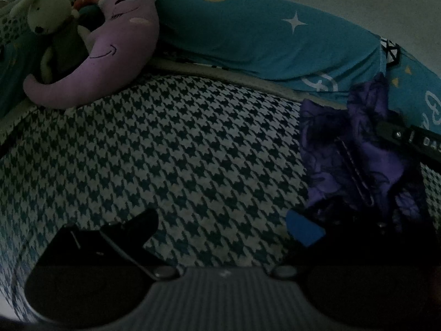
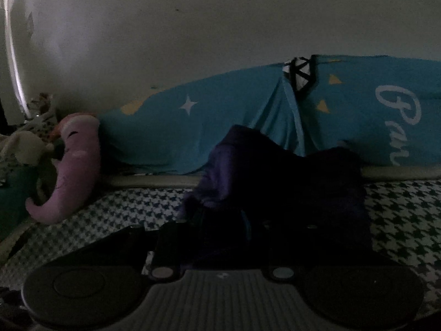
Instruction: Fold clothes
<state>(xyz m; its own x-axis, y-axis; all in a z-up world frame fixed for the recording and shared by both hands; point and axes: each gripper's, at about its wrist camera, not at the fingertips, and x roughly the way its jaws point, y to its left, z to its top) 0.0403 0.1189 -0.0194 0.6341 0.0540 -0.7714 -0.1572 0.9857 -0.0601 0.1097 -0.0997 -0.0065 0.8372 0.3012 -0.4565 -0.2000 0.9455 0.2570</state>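
One purple garment [image 1: 355, 149] lies crumpled on the houndstooth bed cover [image 1: 176, 149]. Two plush toys: one purple crescent-moon cushion [image 1: 110, 47] and one pale bunny [image 1: 44, 13]. Two teal pillows [image 1: 261, 41] with one white star showing. Two grippers, one per view.

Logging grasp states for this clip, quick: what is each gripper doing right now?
Left gripper: open, jaws spread over the houndstooth bedcover, holding nothing.
Right gripper: buried in the purple garment; too dark to tell whether it is shut.
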